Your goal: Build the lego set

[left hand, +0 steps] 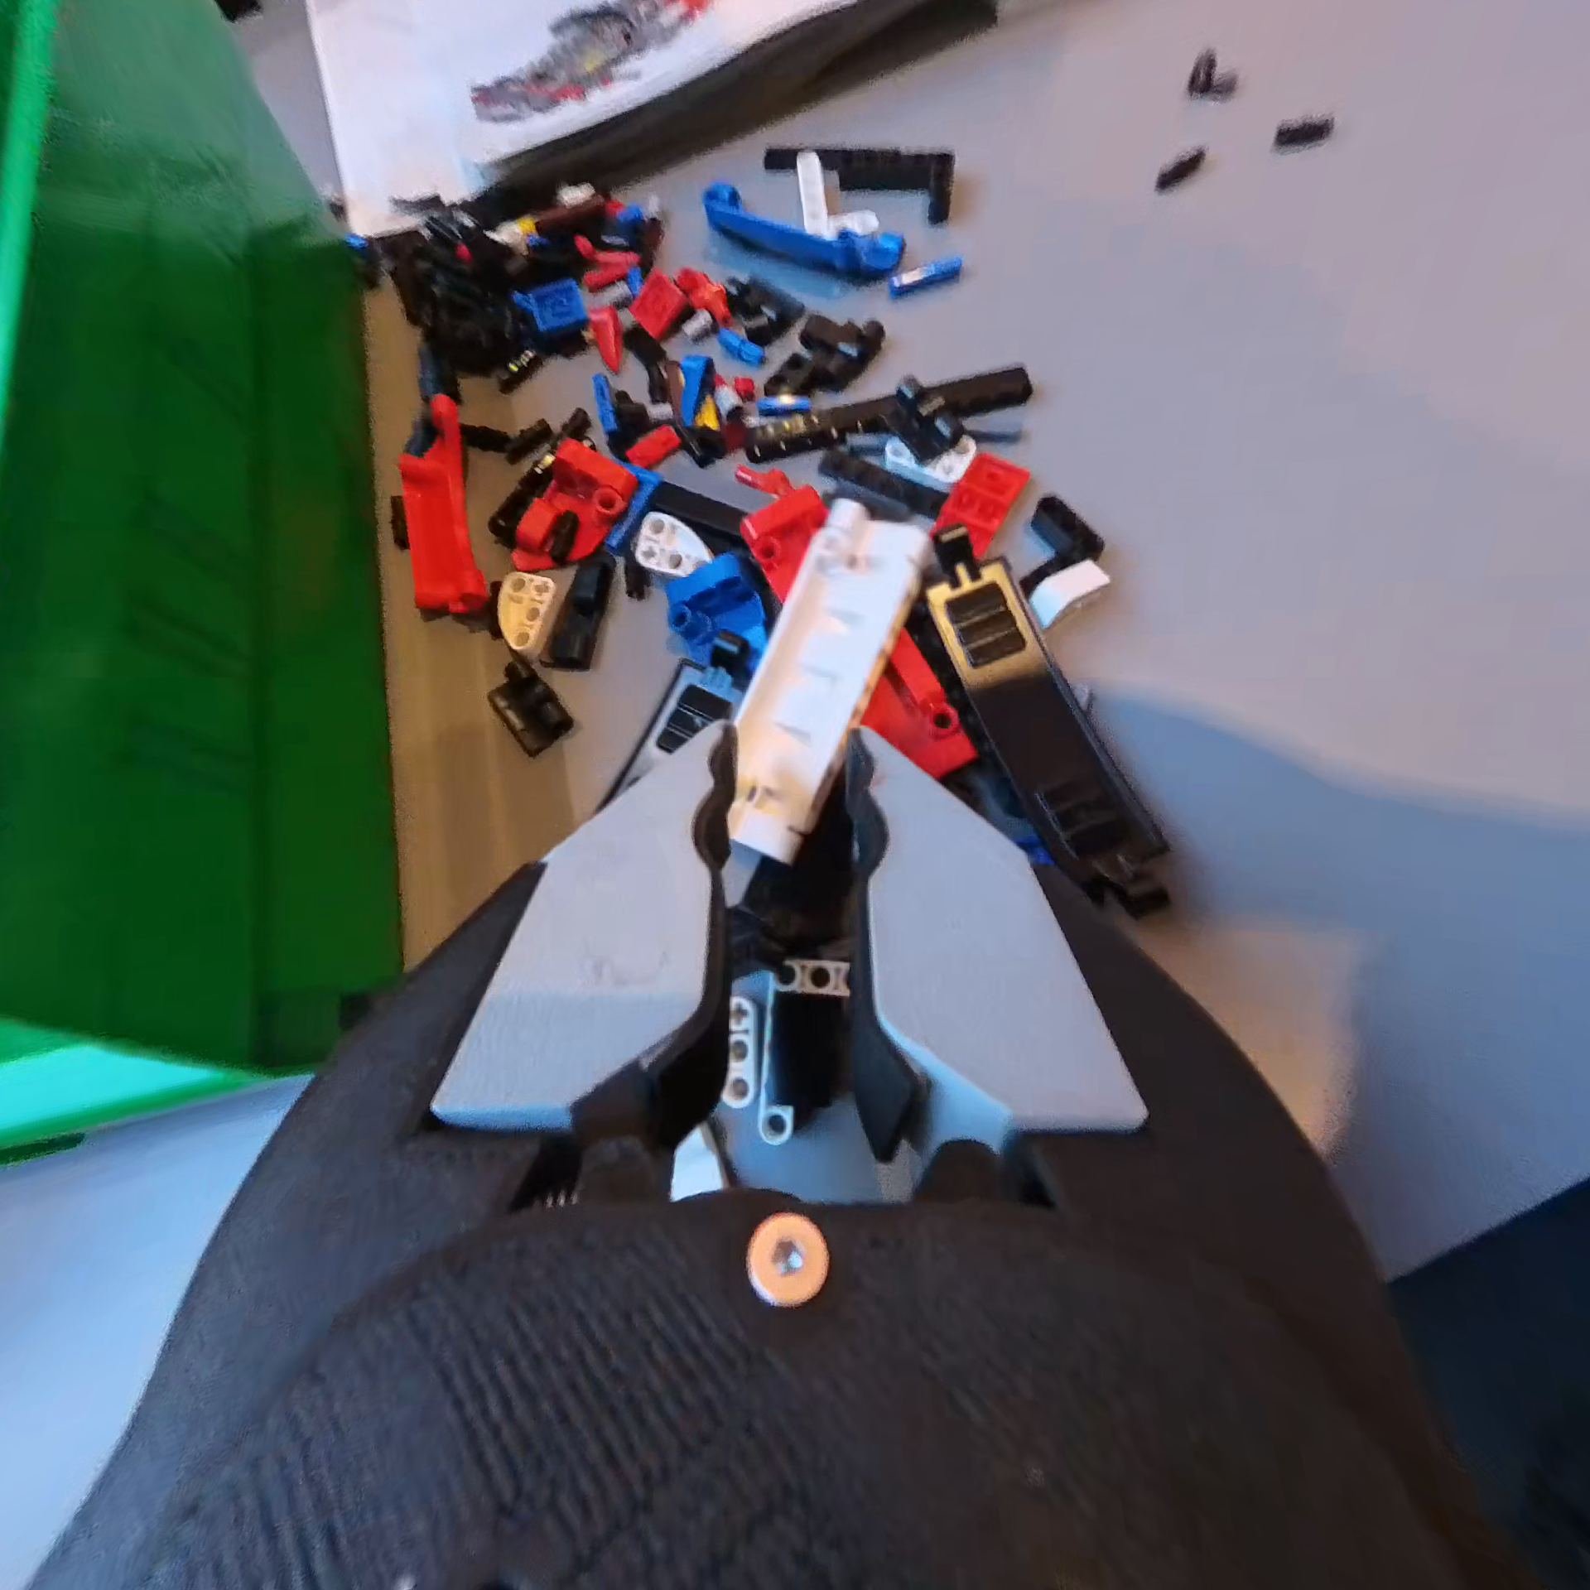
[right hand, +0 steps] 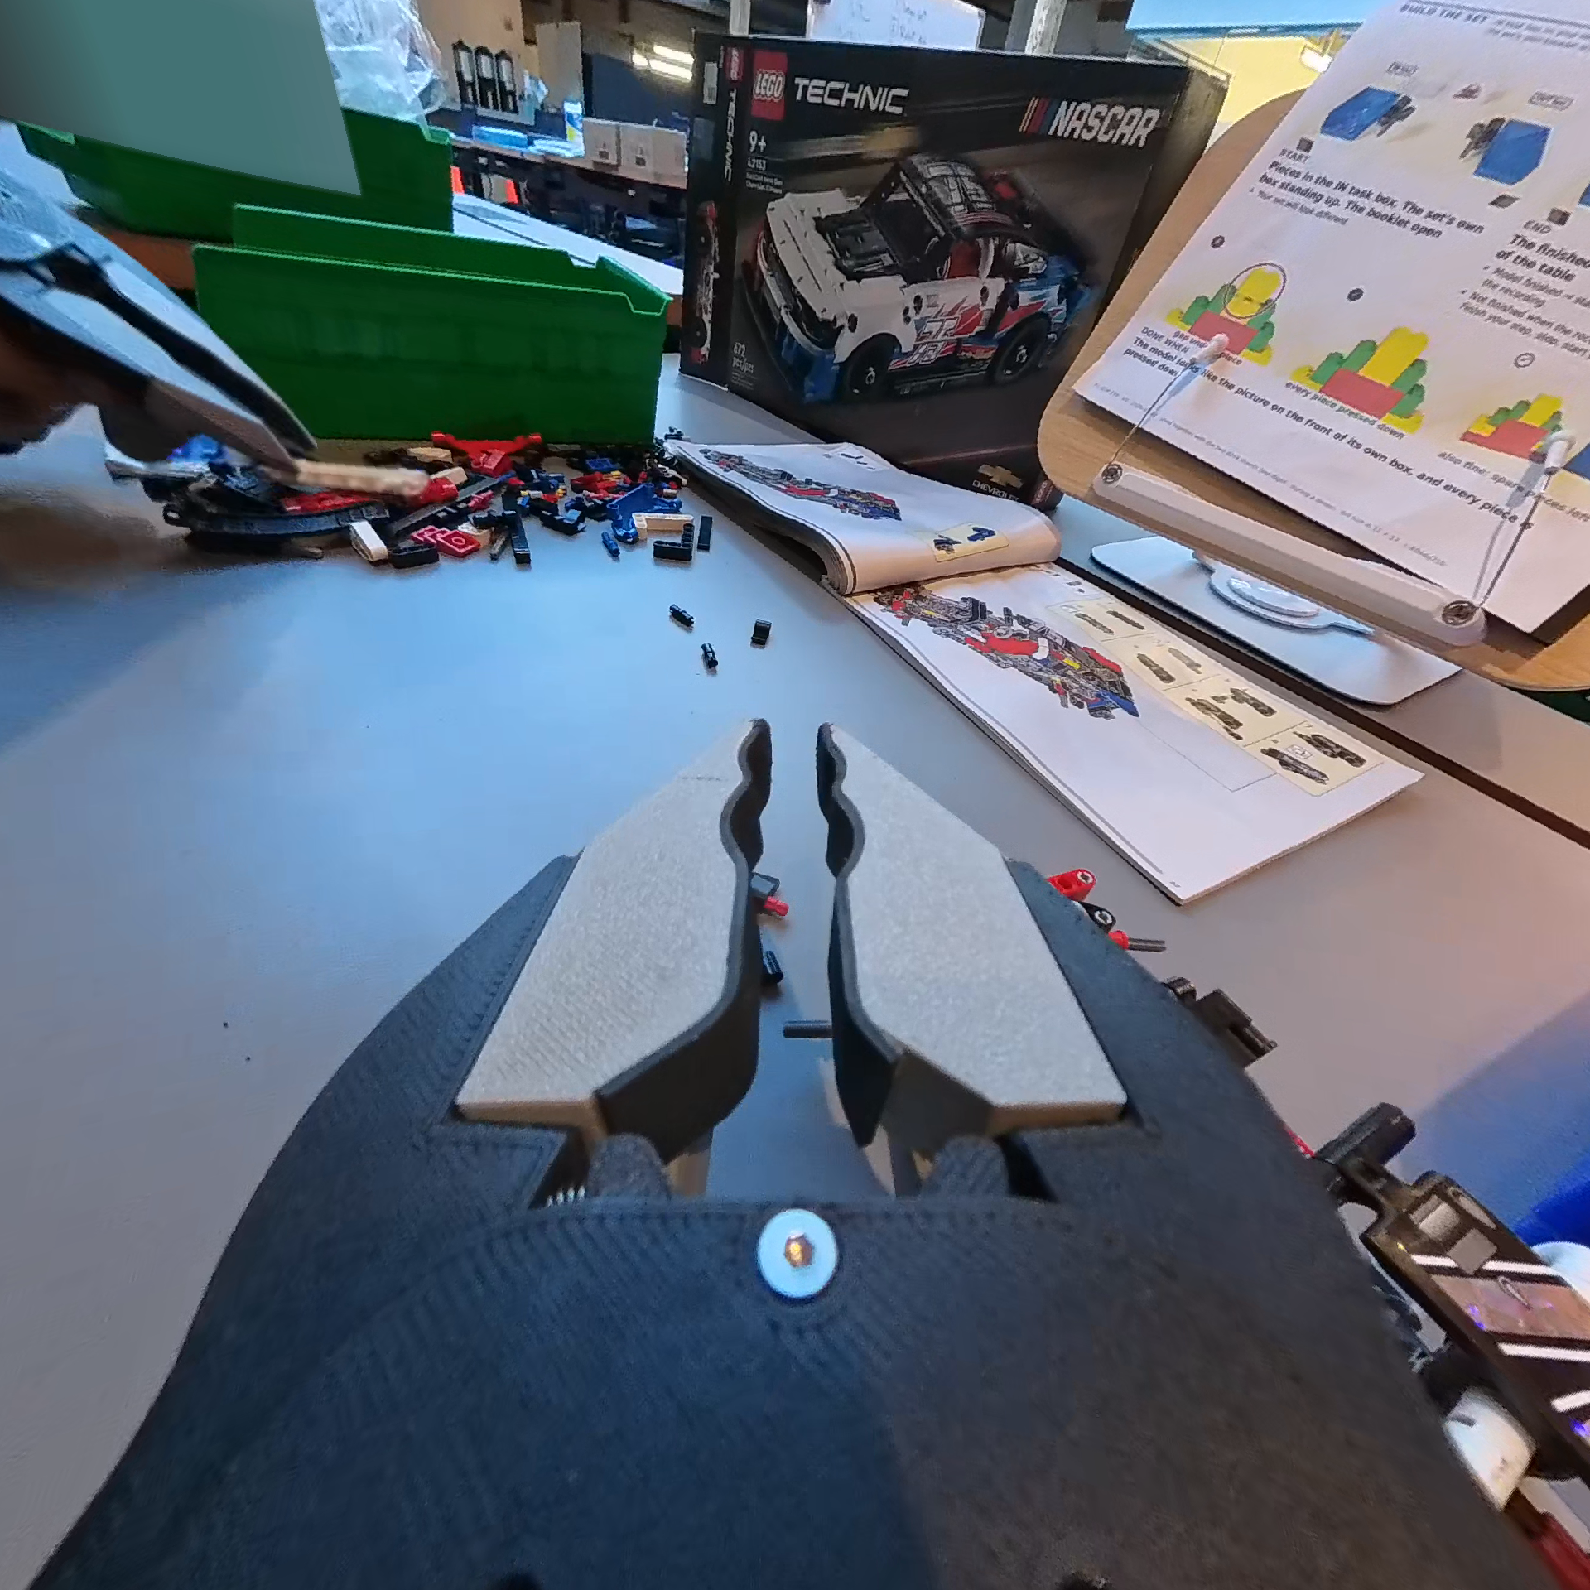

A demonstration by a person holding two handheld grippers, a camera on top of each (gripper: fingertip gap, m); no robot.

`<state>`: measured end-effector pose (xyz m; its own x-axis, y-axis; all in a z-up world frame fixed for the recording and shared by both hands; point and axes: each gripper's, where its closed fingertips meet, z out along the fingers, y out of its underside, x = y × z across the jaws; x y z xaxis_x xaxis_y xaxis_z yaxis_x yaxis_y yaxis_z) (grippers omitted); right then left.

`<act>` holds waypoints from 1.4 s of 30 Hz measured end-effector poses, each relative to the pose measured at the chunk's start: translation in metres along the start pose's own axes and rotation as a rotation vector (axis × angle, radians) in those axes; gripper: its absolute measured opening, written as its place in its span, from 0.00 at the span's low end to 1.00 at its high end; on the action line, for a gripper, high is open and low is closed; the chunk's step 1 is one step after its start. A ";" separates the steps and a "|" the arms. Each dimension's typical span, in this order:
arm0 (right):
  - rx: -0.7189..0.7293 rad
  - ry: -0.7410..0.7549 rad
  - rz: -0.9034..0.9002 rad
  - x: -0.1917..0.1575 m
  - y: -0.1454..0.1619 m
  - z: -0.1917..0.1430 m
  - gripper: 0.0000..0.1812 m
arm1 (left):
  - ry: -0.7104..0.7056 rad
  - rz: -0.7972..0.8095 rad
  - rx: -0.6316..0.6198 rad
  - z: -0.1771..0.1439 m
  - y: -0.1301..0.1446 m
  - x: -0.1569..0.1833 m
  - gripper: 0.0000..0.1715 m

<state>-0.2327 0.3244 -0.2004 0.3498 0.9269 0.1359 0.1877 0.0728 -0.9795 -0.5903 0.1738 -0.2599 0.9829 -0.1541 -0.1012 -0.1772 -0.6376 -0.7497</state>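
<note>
A pile of loose red, blue, black and white lego pieces (left hand: 654, 447) lies on the grey table (left hand: 1291, 516). My left gripper (left hand: 791, 774) is shut on a long white beam (left hand: 826, 645) and holds it just over the near end of the pile. The right wrist view shows that gripper (right hand: 284, 456) at the far left with the beam (right hand: 361, 477) sticking out over the pile (right hand: 516, 508). My right gripper (right hand: 793, 740) is slightly open and empty, low over bare table (right hand: 344, 817). A few small red and black pins (right hand: 768, 899) lie under its fingers.
Green bins (right hand: 422, 344) stand behind the pile and show at the left (left hand: 172, 559). The set's box (right hand: 929, 249), an open instruction booklet (right hand: 1075, 688) and a sheet on a stand (right hand: 1342, 301) are to the right. A part-built black assembly (right hand: 1463, 1273) lies at the lower right. Three black pins (right hand: 714, 637) lie mid-table. Some 40 cm of space lies between my two pairs of fingers.
</note>
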 end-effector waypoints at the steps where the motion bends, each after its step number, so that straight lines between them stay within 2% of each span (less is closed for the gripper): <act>1: 0.003 0.002 0.001 0.000 0.000 0.000 0.04 | -0.014 -0.009 0.017 -0.002 -0.003 -0.004 0.13; 6: 0.015 -0.003 0.007 0.000 -0.002 -0.001 0.04 | -0.063 -0.037 0.043 -0.009 -0.005 -0.012 0.13; 13: 0.028 -0.006 0.009 0.000 -0.004 -0.003 0.04 | -0.117 -0.074 0.143 -0.022 -0.014 -0.014 0.13; 16: 0.031 -0.009 0.009 0.000 -0.004 -0.003 0.04 | -0.111 -0.124 0.091 -0.016 -0.007 -0.020 0.13; 19: 0.027 -0.013 0.009 -0.001 -0.004 -0.002 0.04 | -0.109 -0.118 0.055 -0.007 -0.013 -0.027 0.12; 23: 0.034 0.003 0.004 0.001 -0.005 -0.004 0.03 | -0.100 -0.101 -0.054 0.011 -0.007 -0.035 0.13; 30: 0.035 -0.001 0.008 0.001 -0.005 -0.003 0.03 | -0.123 -0.057 -0.118 0.030 -0.015 -0.053 0.11; 37: 0.063 0.019 0.017 0.005 -0.009 -0.008 0.03 | -0.122 0.020 -0.255 0.051 -0.006 -0.053 0.06; 42: 0.142 0.060 0.043 0.014 -0.020 -0.021 0.02 | -0.113 0.023 -0.265 0.057 -0.010 -0.055 0.00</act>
<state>-0.2126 0.3280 -0.1756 0.4093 0.9071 0.0978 0.0416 0.0886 -0.9952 -0.6399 0.2316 -0.2836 0.9751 -0.0953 -0.2002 -0.1924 -0.8123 -0.5506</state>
